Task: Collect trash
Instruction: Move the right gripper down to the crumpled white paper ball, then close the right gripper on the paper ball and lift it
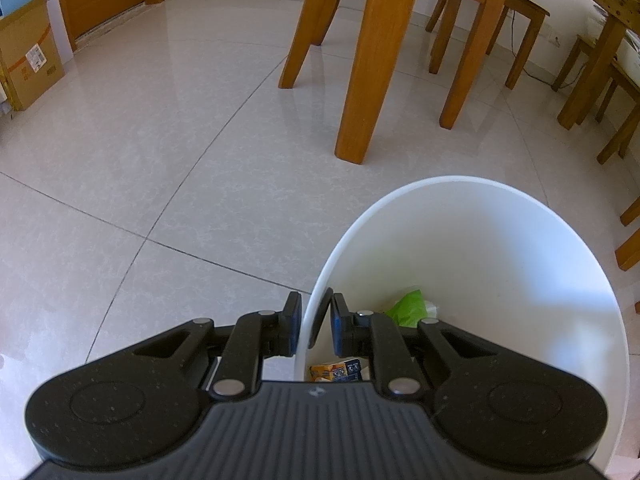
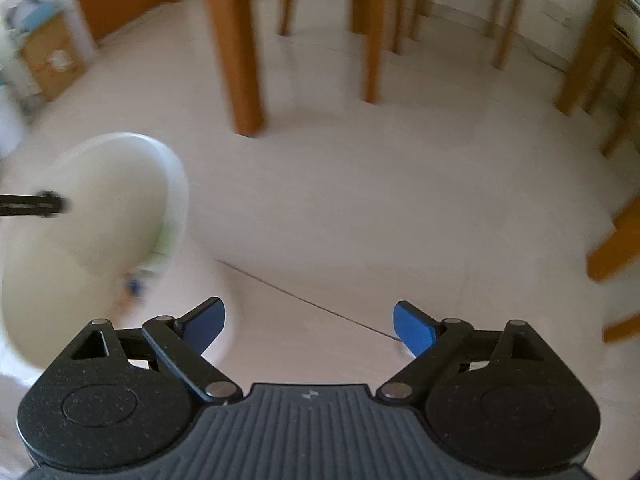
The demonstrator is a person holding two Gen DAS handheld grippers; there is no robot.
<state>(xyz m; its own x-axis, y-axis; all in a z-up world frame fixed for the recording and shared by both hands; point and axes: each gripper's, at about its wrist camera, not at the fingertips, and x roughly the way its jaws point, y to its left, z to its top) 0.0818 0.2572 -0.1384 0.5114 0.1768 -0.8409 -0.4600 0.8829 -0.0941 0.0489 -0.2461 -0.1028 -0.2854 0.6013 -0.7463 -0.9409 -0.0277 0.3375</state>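
Here, left gripper (image 1: 316, 326) fingers clamped on white bin (image 1: 500, 240) rim (contents half-hidden); right gripper (image 2: 309, 326) fingers apart, empty.

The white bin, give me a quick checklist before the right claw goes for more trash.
1. Left claw clamped on the white bin rim: ok.
2. Right claw open and empty: ok.
3. Trash already inside the bin, green wrapper and a printed carton: ok.
4. Room left in the bin: ok.
5. Next trash piece in sight on the floor: not ok, none visible.
6. Right wrist view sharp enough to aim: not ok, blurred.
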